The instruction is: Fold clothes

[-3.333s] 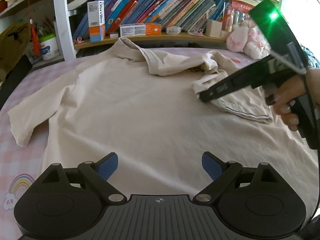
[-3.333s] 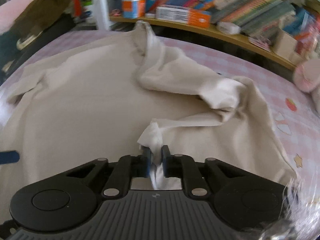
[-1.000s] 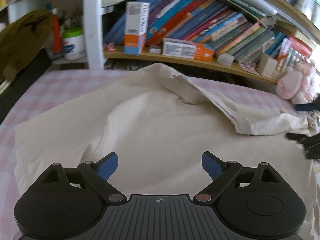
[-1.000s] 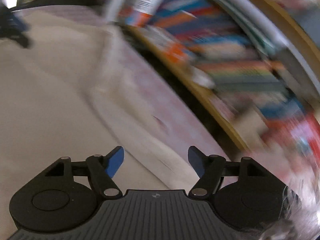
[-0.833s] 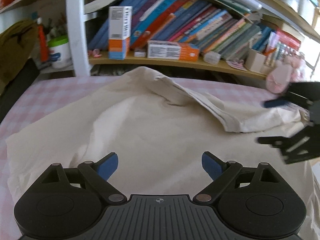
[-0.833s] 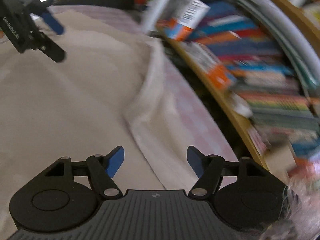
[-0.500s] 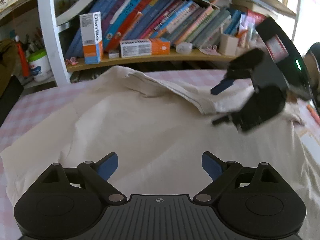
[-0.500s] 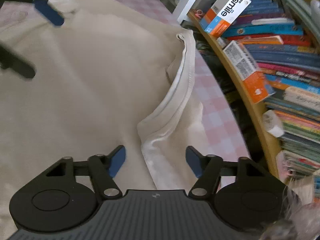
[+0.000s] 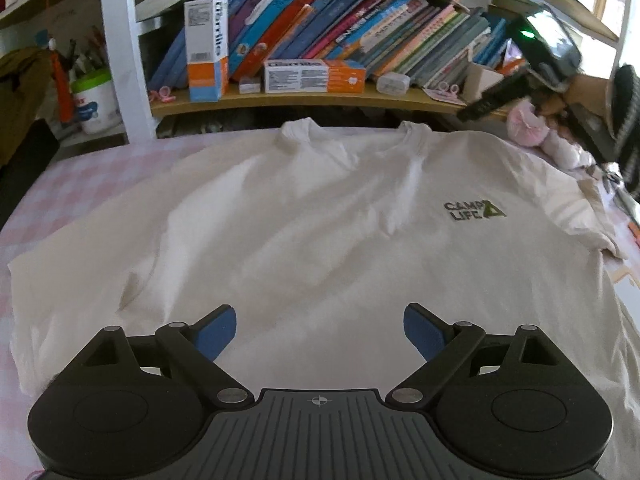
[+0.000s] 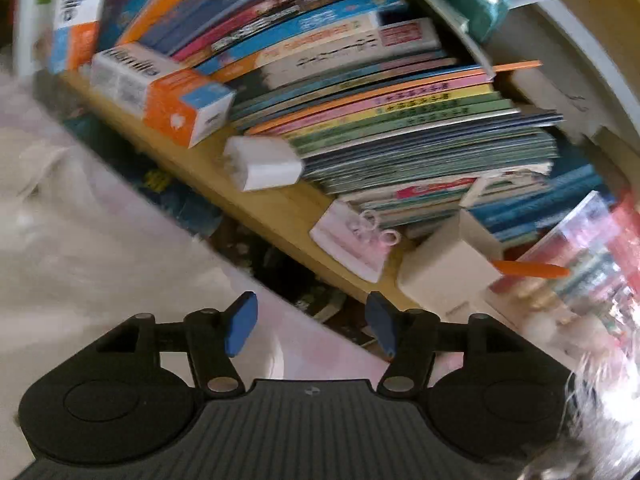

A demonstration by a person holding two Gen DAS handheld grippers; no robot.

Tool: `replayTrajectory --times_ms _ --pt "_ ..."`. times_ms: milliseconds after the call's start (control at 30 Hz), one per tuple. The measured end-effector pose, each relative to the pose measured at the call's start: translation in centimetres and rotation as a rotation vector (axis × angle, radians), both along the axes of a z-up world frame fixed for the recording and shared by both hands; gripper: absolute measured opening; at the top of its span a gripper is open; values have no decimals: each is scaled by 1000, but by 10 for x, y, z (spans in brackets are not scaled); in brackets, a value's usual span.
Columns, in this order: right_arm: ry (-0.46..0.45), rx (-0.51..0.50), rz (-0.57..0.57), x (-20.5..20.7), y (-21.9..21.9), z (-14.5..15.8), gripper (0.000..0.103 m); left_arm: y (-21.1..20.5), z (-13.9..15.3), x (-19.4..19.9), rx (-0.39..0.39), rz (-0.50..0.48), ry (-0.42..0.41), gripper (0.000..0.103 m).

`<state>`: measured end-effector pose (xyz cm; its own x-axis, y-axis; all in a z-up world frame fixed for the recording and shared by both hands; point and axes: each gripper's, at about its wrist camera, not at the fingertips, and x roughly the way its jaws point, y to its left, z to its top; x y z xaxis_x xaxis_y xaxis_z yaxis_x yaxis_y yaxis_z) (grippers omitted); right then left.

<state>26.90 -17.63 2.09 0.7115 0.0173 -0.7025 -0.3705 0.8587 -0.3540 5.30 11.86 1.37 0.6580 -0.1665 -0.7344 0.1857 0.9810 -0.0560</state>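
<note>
A cream T-shirt (image 9: 304, 216) lies spread flat, front up, on the pink checked table, collar toward the bookshelf; a "CAMP LIFE" logo (image 9: 474, 211) shows on its right chest. My left gripper (image 9: 320, 330) is open and empty, low over the shirt's lower part. My right gripper (image 10: 310, 326) is open and empty, raised near the shirt's far right shoulder and pointing at the bookshelf; it also shows in the left wrist view (image 9: 532, 60). The shirt appears blurred at the left of the right wrist view (image 10: 80, 216).
A wooden bookshelf (image 9: 320, 100) with several books and boxes runs along the table's far edge. Pink plush toys (image 9: 532, 128) sit at the far right. A white tub (image 9: 94, 102) and a dark bag (image 9: 20, 92) are at the far left.
The folded-over collar side has been laid back, so the shirt lies flat with its logo showing. The right gripper has lifted away from the cloth and swung toward the shelf.
</note>
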Motion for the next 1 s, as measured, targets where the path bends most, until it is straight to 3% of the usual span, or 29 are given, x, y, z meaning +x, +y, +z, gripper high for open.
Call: replayTrajectory --times_ms 233,333,500,667,767,833,900,1000 --pt "70 82 86 -48 -7 -9 52 46 18 23 28 118 -91 91" --pt "97 115 7 -72 -18 -19 48 71 23 45 36 133 -118 88" --pt "94 172 -142 -122 -37 -25 42 75 9 110 110 82 -91 76" --pt "94 187 -259 -172 -39 -34 32 67 -12 166 182 21 -95 75" --pt "102 182 -280 -191 -37 -40 30 74 -27 189 206 9 -46 73" --pt "97 185 -291 -197 -39 -39 30 78 -36 197 223 1 -18 65" --pt "103 203 -309 -199 -43 -39 30 84 -38 197 172 2 -16 56" --pt "102 235 -339 -202 -47 -39 30 82 -40 195 162 2 -22 8"
